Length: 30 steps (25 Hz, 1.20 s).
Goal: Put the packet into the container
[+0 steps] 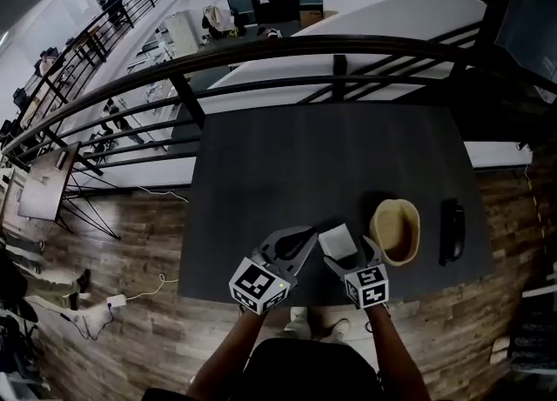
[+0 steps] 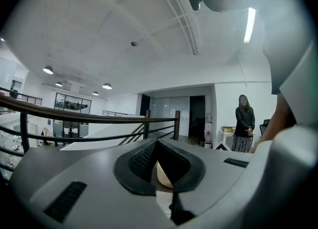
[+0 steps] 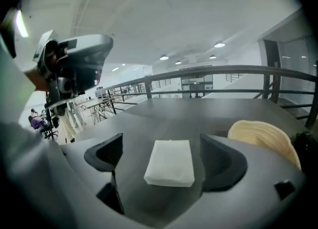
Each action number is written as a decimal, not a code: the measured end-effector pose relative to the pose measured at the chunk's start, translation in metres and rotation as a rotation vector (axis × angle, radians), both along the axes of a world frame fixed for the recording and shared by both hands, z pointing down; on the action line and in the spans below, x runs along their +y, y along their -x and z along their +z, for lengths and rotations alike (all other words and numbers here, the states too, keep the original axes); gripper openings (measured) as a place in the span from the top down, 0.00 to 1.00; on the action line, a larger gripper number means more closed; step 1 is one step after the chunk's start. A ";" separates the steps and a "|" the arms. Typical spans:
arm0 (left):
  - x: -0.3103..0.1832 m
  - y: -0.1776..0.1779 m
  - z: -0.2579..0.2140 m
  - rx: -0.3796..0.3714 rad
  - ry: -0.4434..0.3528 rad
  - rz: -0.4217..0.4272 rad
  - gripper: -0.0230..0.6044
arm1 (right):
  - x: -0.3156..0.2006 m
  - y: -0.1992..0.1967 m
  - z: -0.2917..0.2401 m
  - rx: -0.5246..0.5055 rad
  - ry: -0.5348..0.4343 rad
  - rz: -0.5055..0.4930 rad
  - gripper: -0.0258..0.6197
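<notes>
The right gripper (image 3: 165,159) is hovering closest, its 2 jaws standing wide apart on either side of the white packet (image 3: 170,162), the pads not pressing on it. The packet is lying flat on the dark table (image 1: 331,164), outside and just beside the tan woven container (image 1: 396,231), which is sitting to its right. The left gripper (image 1: 306,237) is pointing toward the packet from the left, its jaws closed together and holding nothing. A black object (image 1: 452,230) is lying right of the container
</notes>
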<state>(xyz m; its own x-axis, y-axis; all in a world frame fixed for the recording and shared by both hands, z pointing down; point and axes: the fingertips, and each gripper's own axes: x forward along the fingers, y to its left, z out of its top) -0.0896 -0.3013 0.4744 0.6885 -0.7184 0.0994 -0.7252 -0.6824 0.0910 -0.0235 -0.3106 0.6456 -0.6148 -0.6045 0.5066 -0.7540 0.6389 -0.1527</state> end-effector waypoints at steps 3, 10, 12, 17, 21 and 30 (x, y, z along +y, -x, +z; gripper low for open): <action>-0.003 0.014 0.007 -0.005 0.016 -0.025 0.97 | -0.005 0.005 0.032 0.069 0.046 0.011 0.15; 0.000 0.026 0.012 -0.003 0.037 -0.055 0.97 | -0.005 0.001 0.077 0.198 0.127 0.012 0.14; 0.000 0.026 0.014 -0.006 0.042 -0.054 0.97 | -0.008 -0.002 0.082 0.210 0.137 0.021 0.14; -0.001 0.029 0.016 -0.011 0.044 -0.057 0.97 | -0.010 -0.001 0.094 0.233 0.170 0.013 0.14; -0.001 0.028 0.016 -0.020 0.048 -0.053 0.97 | -0.010 -0.002 0.100 0.251 0.194 0.012 0.14; -0.004 0.031 0.015 -0.014 0.045 -0.063 0.97 | -0.011 -0.001 0.098 0.306 0.196 -0.023 0.29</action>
